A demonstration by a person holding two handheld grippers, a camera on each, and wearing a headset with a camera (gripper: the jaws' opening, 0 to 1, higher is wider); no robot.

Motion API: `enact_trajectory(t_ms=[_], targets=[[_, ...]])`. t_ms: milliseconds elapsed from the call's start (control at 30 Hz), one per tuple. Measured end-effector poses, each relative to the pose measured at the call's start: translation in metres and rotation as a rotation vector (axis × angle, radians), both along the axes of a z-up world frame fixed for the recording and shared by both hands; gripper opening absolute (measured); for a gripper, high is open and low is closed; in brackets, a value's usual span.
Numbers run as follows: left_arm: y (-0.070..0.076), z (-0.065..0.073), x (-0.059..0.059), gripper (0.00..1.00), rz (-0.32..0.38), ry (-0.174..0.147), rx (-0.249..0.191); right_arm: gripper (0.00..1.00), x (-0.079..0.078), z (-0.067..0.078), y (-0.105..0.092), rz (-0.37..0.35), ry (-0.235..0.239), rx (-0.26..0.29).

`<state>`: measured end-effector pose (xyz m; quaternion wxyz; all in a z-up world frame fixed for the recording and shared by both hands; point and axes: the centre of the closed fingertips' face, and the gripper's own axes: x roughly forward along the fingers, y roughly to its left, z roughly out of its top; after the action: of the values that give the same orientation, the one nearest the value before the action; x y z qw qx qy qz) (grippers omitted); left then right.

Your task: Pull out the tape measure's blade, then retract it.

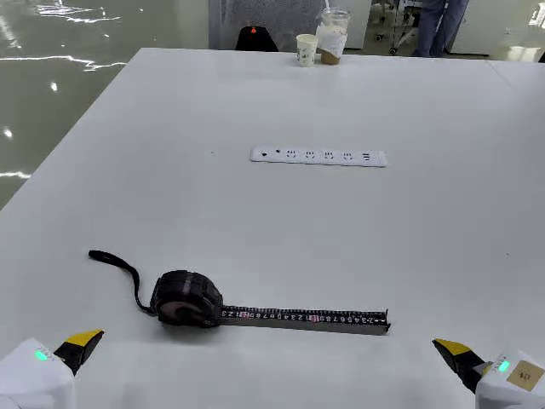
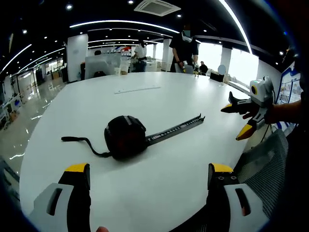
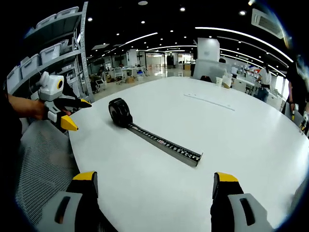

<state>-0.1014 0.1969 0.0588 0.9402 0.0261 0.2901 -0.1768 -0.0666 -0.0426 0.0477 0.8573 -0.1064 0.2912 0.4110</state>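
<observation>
A black tape measure lies on the white table, its blade pulled out to the right, its strap trailing left. The left gripper view has the case ahead and the blade running right. From the right gripper view the case lies far left and the blade end nearer. My left gripper is open and empty, at the bottom left corner in the head view. My right gripper is open and empty, at the bottom right. Neither touches the tape.
A white power strip lies mid-table. Two cups stand at the far edge beside a black chair back. People stand beyond the table. Storage shelves rise beside the table.
</observation>
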Motion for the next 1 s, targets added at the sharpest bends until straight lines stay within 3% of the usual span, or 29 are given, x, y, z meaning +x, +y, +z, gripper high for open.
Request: enact_trajectory(t_ms=[333, 700, 1000], targets=[[-0.010, 0.006, 0.000, 0.99, 0.036, -0.011, -0.012, 0.99, -0.003, 0.008, 0.007, -0.042, -0.014, 0.017], [-0.006, 0.008, -0.001, 0.99, 0.116, -0.011, -0.015, 0.99, -0.005, 0.015, 0.009, -0.135, 0.002, 0.067], [-0.011, 0.011, 0.002, 0.99, 0.115, -0.018, -0.018, 0.99, -0.007, 0.018, 0.013, -0.164, 0.006, 0.077]])
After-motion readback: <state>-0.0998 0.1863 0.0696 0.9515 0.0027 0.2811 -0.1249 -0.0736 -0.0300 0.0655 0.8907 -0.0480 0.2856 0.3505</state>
